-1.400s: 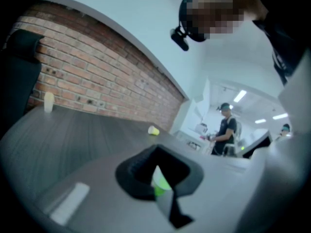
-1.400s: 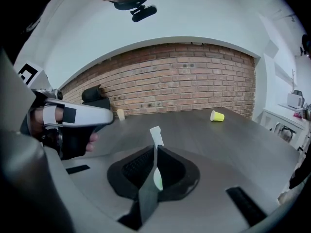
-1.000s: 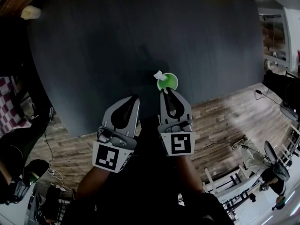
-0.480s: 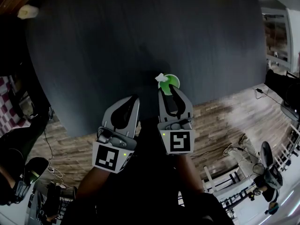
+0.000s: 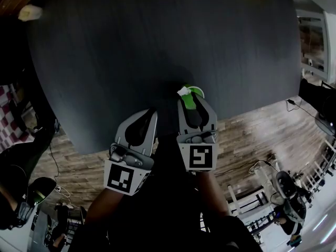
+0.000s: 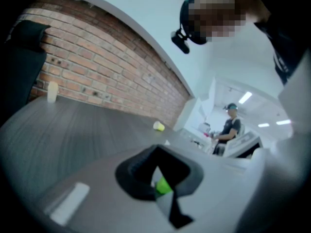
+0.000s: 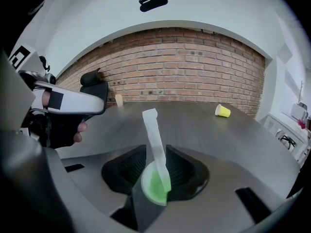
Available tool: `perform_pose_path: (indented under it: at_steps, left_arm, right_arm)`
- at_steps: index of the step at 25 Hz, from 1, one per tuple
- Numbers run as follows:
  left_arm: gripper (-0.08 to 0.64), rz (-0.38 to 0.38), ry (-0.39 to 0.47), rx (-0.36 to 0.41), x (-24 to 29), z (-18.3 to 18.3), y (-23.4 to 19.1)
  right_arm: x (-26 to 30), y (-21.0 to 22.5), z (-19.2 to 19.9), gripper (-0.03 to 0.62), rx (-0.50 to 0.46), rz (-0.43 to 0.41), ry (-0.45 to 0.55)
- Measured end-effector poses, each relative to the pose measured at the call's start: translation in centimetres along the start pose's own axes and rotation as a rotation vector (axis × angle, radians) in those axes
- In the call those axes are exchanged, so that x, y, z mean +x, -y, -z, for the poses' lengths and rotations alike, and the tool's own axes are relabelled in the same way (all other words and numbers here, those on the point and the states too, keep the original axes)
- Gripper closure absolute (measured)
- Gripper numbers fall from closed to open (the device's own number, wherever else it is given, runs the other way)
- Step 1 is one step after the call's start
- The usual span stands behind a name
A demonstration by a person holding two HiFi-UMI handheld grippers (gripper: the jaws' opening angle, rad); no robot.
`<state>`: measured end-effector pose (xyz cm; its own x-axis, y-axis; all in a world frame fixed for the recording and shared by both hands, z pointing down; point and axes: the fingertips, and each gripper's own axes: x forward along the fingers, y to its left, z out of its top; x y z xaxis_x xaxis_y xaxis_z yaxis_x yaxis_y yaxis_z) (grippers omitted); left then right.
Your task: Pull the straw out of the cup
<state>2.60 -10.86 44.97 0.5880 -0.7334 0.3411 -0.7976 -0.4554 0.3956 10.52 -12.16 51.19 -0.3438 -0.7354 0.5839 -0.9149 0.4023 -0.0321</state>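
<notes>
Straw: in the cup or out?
In. The straw leans up from the cup, lower end inside, between the jaws of the right hand-held gripper, which have just been opening.

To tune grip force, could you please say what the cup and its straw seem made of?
The cup looks like plastic or coated paper: matte lime green, pale rim. The straw seems translucent plastic, milky and faintly see-through, though possibly paper.
</notes>
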Motion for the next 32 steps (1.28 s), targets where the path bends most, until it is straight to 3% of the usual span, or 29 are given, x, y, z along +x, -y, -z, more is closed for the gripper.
perform_pose_path:
  at_steps: [17,32]
  left_arm:
    - [0.555,0.004,-0.009,-0.022,0.6,0.4,-0.3]
    - [0.555,0.007,-0.011,-0.031,0.0,0.7,-0.8]
  right_arm:
    - [1.0,0.5,0.5,0.482,-0.03,0.018,-0.026]
    - [1.1,0.2,0.7,0.531,-0.025,0.051,-0.024]
